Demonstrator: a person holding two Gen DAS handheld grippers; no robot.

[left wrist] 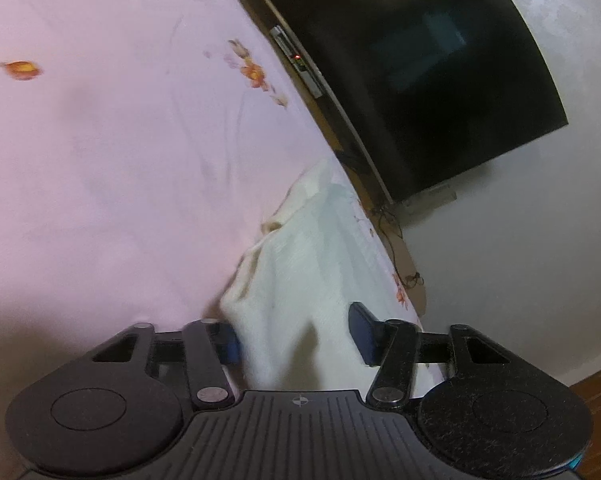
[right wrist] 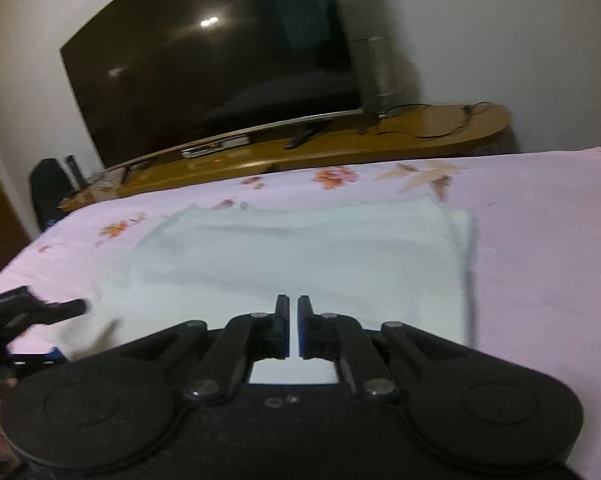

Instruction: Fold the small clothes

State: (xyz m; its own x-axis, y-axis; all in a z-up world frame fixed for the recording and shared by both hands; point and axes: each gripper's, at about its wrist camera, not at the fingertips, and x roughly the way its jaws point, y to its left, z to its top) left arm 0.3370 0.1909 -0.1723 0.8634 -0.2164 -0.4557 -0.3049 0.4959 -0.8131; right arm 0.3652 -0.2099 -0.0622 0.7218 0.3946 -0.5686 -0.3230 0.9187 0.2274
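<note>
A folded cloth (right wrist: 300,256) lies flat on the bed (right wrist: 540,240), near the bed's far edge. Beyond that edge runs a long counter (right wrist: 340,148), and a television (right wrist: 212,52) stands on it against the wall (right wrist: 480,20). The right hand-held gripper (right wrist: 293,320) sits over the cloth's near edge; the left hand-held gripper (left wrist: 296,332) is at the cloth's left corner.
</note>
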